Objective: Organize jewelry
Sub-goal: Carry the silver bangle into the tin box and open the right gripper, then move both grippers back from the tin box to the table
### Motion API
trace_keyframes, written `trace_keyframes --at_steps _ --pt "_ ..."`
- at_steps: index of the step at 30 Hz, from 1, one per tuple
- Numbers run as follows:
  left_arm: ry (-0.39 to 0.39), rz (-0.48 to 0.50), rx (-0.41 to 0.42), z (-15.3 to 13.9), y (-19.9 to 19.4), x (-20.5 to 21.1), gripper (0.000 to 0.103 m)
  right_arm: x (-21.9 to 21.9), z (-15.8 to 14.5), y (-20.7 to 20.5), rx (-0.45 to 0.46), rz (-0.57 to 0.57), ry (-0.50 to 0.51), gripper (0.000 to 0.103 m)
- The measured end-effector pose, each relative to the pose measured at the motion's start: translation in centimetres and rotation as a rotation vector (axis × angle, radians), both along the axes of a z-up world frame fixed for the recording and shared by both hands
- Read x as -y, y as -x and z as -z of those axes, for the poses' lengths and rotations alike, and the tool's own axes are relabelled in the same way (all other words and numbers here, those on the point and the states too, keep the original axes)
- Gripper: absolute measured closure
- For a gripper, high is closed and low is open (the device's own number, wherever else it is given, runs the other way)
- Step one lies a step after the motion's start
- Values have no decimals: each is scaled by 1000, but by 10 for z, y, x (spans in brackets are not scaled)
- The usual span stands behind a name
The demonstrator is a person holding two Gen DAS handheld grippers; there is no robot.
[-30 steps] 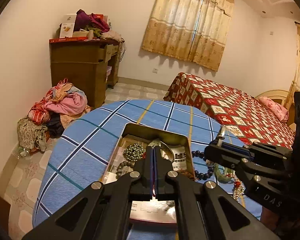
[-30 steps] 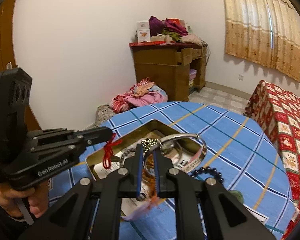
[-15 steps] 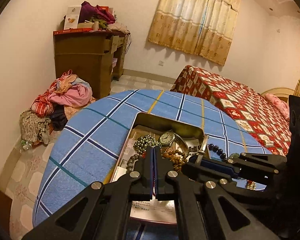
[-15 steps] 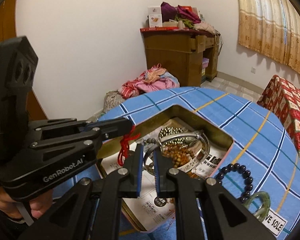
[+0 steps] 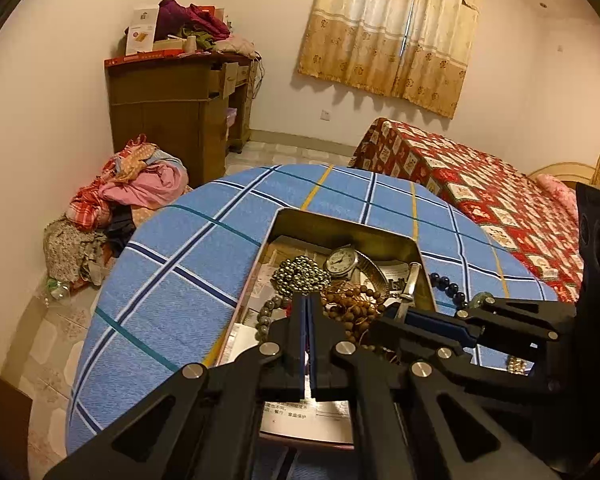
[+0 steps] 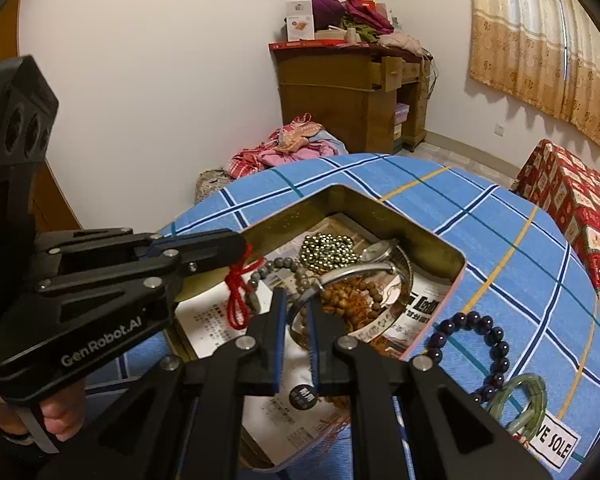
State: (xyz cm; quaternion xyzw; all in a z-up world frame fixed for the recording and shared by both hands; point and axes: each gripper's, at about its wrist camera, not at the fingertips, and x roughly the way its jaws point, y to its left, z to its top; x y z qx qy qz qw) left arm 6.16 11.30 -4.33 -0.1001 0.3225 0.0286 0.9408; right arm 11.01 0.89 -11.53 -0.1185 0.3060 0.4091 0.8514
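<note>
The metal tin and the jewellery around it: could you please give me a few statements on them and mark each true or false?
1. A wristwatch lies inside the metal tin. True.
2. The dark bead bracelet lies inside the tin. False: it lies on the blue checked cloth beside the tin.
3. The left tongs hold a red cord. True.
4. The right tongs hold the green bangle. False: they grip a silver bangle over the tin.

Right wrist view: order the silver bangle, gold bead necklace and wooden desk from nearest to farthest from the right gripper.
1. Silver bangle, between the right gripper's fingers, over the tin.
2. Gold bead necklace, farther back in the tin.
3. Wooden desk, against the far wall.
</note>
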Motion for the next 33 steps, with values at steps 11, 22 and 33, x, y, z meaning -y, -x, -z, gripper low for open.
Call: trace_keyframes --at_steps 11,22,33 --pt "3 -32 -3 -6 3 -2 53 12 -7 4 54 51 -25 39" --pt "-12 -55 6 -4 3 -1 40 19 0 -3 28 78 -31 39" --pt "-2 -68 -19 8 3 7 40 31 7 -3 1 115 -34 32"
